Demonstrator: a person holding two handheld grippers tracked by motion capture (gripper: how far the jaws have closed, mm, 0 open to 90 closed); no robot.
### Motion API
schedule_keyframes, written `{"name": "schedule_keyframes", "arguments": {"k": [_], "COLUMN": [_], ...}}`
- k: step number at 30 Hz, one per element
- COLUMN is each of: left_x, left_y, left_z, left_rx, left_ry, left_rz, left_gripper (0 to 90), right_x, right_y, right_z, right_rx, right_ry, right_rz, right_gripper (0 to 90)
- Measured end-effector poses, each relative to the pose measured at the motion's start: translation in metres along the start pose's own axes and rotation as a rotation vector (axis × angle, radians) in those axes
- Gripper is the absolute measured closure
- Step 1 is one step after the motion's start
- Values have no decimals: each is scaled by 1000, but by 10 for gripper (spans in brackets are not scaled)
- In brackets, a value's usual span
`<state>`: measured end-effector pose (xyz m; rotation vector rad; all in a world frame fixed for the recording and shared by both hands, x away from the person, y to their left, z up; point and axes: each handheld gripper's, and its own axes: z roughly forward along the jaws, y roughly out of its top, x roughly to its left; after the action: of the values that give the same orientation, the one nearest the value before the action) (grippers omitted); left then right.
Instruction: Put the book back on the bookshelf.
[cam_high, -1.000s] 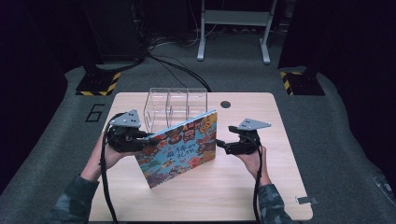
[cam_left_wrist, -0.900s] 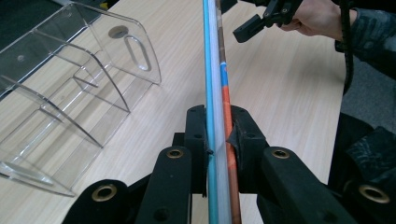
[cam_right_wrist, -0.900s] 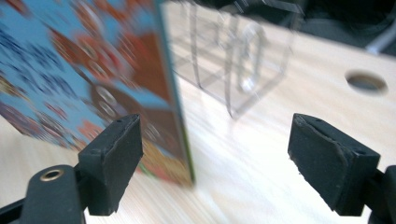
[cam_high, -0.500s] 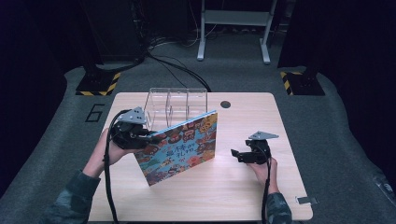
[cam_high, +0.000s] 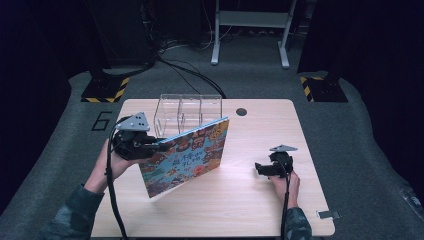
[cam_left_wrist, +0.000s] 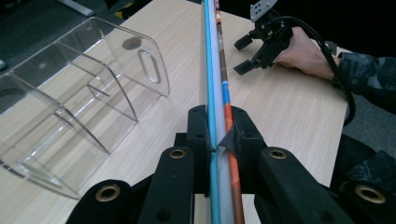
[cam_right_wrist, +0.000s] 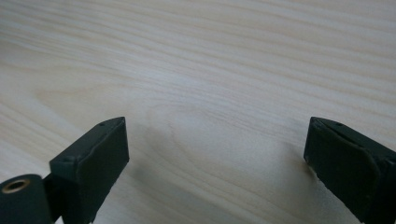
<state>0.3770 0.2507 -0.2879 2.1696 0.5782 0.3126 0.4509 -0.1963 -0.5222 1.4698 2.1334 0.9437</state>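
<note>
The picture book (cam_high: 186, 154) is held upright on its lower edge on the counter (cam_high: 235, 210), just in front of the clear acrylic organizer (cam_high: 187, 114). The left gripper (cam_high: 150, 146) is clamped on the book's left edge; its fingers (cam_left_wrist: 201, 135) are pressed against both covers. The right gripper (cam_high: 262, 169) is rested low near the counter, well apart from the book. Its fingers (cam_right_wrist: 93, 154) have just been opening and are spread wide with nothing between them.

Judged from the pose, the book is to be slotted into 1 compartment of the organizer. The book should be kept vertical, its lower edge lifted above the organizer wall, and aligned parallel to the dividers before lowering.

The left gripper view shows the book edge-on, thin and straight between the pads, together with the dividers and the handle slot. The cover artwork is seen from the high view instead.
</note>
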Motion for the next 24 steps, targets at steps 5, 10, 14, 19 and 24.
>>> {"name": "schedule_keyframes", "arguments": {"k": [5,10,14,19,24], "left_x": [-1,1,5,12,20], "left_y": [2,3,3,2,1], "left_z": [-11,-21,-35,-53,-65], "left_rx": [-23,-35,-39,-58,-74], "left_ry": [37,74,104,156,222], "left_rz": [-2,-19,-26,-55,-82], "left_gripper": [809,809,809,808,808], "right_x": [-1,-4,-4,-5,-5], "right_y": [-1,-4,-5,-5,-5], "right_z": [3,3,4,4,4], "right_rx": [-1,-27,-33,-33,-33], "right_ry": [-33,-53,-62,-68,-71], "right_rz": [-9,2,-4,2,0], "right_gripper": [56,58,57,61,61]}}
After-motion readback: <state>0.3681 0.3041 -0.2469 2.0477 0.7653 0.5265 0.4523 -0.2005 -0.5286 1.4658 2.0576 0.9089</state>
